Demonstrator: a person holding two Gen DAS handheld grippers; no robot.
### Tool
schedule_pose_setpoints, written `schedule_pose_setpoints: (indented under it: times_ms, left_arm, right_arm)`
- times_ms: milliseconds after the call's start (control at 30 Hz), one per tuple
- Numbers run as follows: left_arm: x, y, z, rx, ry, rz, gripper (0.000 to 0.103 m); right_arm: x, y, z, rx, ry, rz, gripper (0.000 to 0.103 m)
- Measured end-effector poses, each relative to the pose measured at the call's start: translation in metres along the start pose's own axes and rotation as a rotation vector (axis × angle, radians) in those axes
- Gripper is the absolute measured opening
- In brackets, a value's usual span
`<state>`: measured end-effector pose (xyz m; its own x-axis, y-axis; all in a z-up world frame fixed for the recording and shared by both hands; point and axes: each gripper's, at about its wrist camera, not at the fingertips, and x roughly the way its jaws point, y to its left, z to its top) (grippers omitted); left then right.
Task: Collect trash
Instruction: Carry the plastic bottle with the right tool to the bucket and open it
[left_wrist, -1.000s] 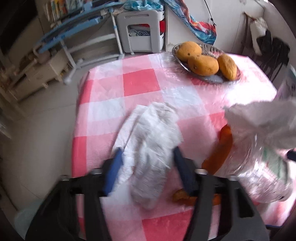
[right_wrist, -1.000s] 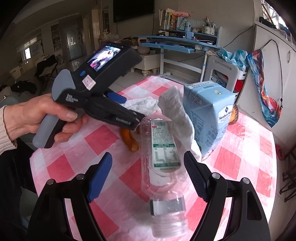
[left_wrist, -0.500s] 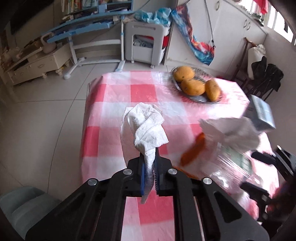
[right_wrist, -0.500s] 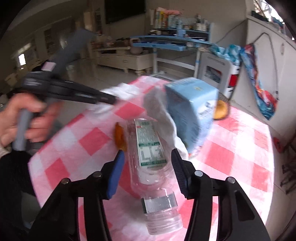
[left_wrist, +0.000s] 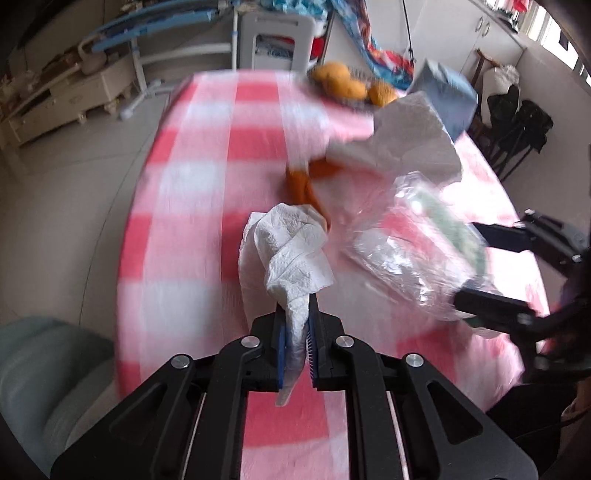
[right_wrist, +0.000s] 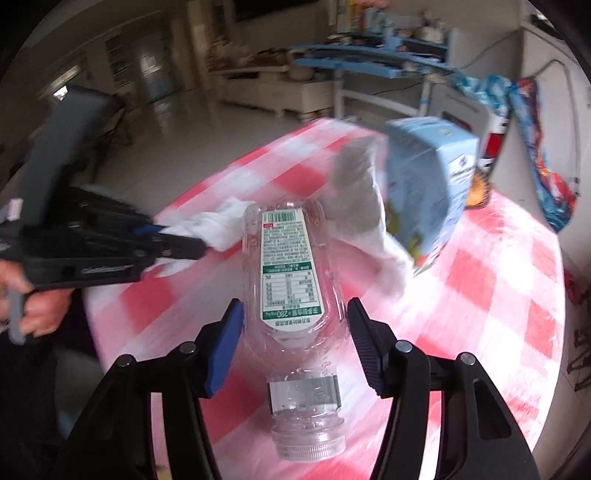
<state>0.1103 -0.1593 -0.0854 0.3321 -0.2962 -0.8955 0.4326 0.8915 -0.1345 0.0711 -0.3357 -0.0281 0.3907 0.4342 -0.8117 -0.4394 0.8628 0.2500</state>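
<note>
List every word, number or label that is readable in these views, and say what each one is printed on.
"280": bottom edge of the green-and-white label on the clear plastic bottle, seen upside down.
Remaining print and barcode on that label: too small to read.
Print on the blue carton: blurred, unreadable.
Embossed lettering on the left tool body: unreadable.
Left wrist view: no readable text.

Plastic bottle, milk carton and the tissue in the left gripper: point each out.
Plastic bottle (right_wrist: 286, 258): right wrist view, on its green-and-white label.
Milk carton (right_wrist: 421, 181): right wrist view, on its blue front face.
Tissue (left_wrist: 291, 247): left wrist view, on the crumpled bunch above the pads.
</note>
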Motion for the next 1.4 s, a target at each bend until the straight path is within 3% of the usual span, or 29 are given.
schedule_pose_setpoints:
  times_ms: [67,233,333,467,500,600,633,967,1100,1400]
  left_arm:
    - [0.001,0.000,-0.007,0.005,0.012,0.012,0.013]
    - [-0.005,-0.003,-0.015,0.018,-0.026,0.071,0.053]
    - [-0.003,-0.007,-0.017,0.056,-0.045,0.138,0.057]
    - [0.002,-0.005,-0.016,0.059,-0.054,0.161,0.058]
    - [0.002,-0.006,-0.015,0.063,-0.060,0.160,0.053]
    - [0.001,-0.009,-0.013,0.071,-0.071,0.145,0.016]
    - [-0.001,-0.008,-0.013,0.063,-0.067,0.132,0.014]
    - [-0.034,0.008,-0.001,-0.060,-0.198,0.114,0.013]
    - [-0.044,0.016,0.001,-0.104,-0.232,0.112,0.013]
    - [-0.050,0.015,0.002,-0.109,-0.258,0.121,0.013]
  right_arm:
    - [-0.007,0.007,-0.008,-0.018,0.023,0.033,0.056]
    - [-0.009,0.023,-0.015,-0.038,0.007,-0.037,0.057]
    - [-0.006,0.033,-0.014,-0.051,-0.010,-0.085,0.062]
    - [0.005,0.037,-0.016,-0.081,0.023,-0.140,0.062]
    - [0.008,0.037,-0.018,-0.086,0.036,-0.152,0.060]
    - [0.005,0.032,-0.019,-0.049,0.028,-0.138,0.058]
    - [0.002,0.030,-0.019,-0.034,0.014,-0.139,0.058]
    - [-0.029,0.005,-0.013,0.144,-0.133,-0.007,0.058]
    - [-0.028,0.016,-0.008,0.106,-0.146,0.048,0.058]
    - [-0.026,0.023,-0.007,0.070,-0.132,0.049,0.058]
